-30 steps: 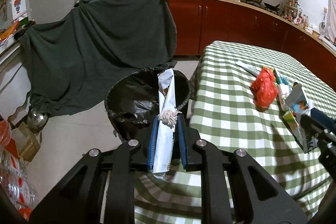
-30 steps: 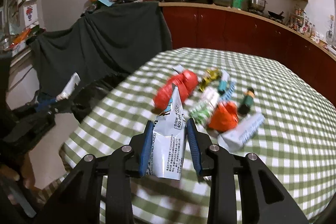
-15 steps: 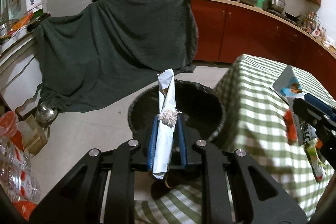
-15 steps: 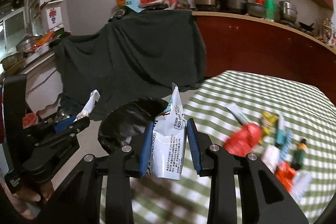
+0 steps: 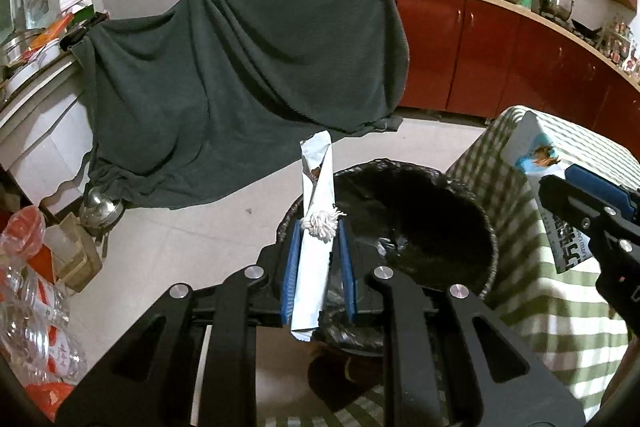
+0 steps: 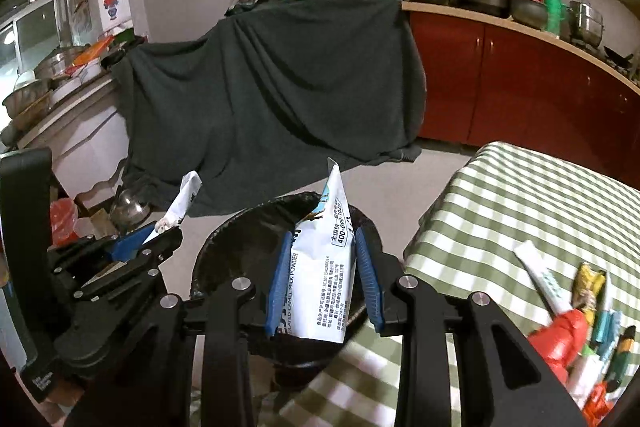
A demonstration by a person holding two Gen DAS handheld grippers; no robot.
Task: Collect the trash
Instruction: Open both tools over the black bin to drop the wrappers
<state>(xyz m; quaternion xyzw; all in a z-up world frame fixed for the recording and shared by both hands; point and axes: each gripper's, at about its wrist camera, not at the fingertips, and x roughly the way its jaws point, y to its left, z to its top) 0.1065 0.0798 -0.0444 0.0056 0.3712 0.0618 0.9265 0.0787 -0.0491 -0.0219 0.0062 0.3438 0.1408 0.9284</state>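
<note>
My left gripper (image 5: 318, 231) is shut on a long white wrapper (image 5: 316, 195) with a frayed white tuft, held at the near left rim of the black-lined trash bin (image 5: 472, 219). My right gripper (image 6: 322, 251) is shut on a white milk powder pouch (image 6: 324, 267), held above the bin (image 6: 224, 259). The right gripper with its pouch (image 5: 536, 163) also shows at the right of the left wrist view. The left gripper (image 6: 160, 231) shows at the left of the right wrist view.
A green checked table (image 6: 520, 195) stands right of the bin, with several pieces of trash (image 6: 568, 327) on it. A dark cloth (image 5: 240, 67) drapes furniture behind. Plastic bottles (image 5: 36, 315) and a kettle (image 5: 100, 207) lie on the floor at left. Red cabinets (image 5: 500, 59) line the back.
Both grippers swung left, away from the table and over to the bin. The trash pile slid to the right edge of the right wrist view. Both grips are unchanged.
</note>
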